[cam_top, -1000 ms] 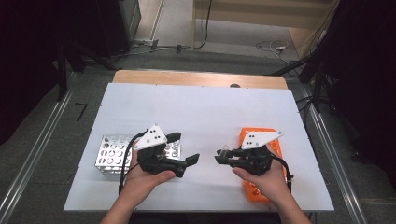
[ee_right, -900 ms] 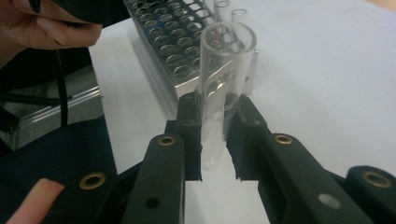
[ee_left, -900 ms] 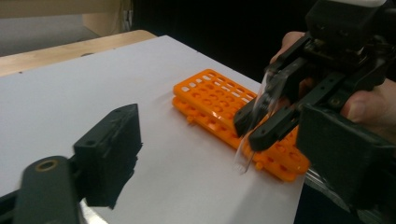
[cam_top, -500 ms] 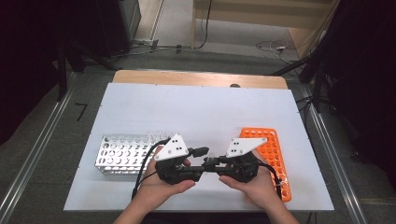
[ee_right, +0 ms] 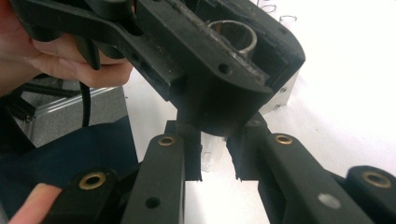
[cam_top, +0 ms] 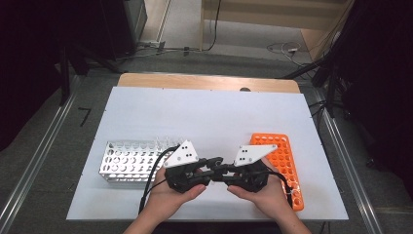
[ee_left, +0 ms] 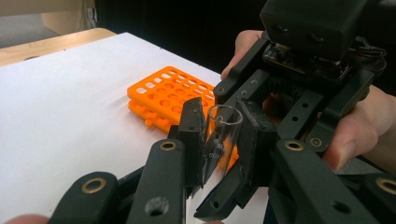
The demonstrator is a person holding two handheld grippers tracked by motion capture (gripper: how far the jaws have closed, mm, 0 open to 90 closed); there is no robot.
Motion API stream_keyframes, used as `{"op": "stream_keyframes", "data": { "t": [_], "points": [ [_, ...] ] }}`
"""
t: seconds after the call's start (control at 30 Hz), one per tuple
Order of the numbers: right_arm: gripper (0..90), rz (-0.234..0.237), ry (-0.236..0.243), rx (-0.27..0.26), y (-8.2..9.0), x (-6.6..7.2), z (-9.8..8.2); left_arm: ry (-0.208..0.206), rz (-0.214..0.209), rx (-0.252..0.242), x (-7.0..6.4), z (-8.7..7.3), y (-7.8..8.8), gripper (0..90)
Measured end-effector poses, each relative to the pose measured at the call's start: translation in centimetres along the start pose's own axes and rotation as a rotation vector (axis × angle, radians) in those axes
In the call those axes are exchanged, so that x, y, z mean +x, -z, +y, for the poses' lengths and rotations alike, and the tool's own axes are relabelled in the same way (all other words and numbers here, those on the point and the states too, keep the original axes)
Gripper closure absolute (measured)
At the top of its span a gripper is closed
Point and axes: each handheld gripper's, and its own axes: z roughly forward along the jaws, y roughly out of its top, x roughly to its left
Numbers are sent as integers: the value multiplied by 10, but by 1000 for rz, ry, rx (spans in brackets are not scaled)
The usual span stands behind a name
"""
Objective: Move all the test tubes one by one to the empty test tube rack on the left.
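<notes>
Between the two grippers, above the tabletop (cam_top: 204, 117): clear glass tube (ee_left: 223, 135).
Look: open rim, see-through, faint print.
Handling: likely light, slippery, breakable; hold mid-body, gently.
Left gripper (ee_left: 219, 140): fingers clamp the tube.
Right gripper (ee_right: 214, 158): fingers flank its lower end; whether they grip is unclear.
Racks: metal (cam_top: 127, 161), orange (cam_top: 282, 161).

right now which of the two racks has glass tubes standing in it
The metal rack on the left: clear tubes stand along its far edge. The orange rack on the right shows bare holes.
</notes>
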Motion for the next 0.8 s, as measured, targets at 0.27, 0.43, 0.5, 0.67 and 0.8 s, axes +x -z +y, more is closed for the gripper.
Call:
{"op": "stream_keyframes", "data": {
  "t": [0.27,0.43,0.5,0.67,0.8],
  "points": [
    [658,15,-16,-24,2,-2,-3,-3,18,-23,3,1,3,756],
    [557,17,-8,-22,3,-3,-5,4,40,-42,9,3,11,757],
    [499,12,-14,-28,4,-3,-6,6,52,-52,12,4,15,756],
    [340,-11,-25,-48,9,-7,-9,12,83,-68,21,6,26,757],
    [198,-44,-39,-50,15,-10,-12,23,112,-76,30,7,36,757]
  ]
}}
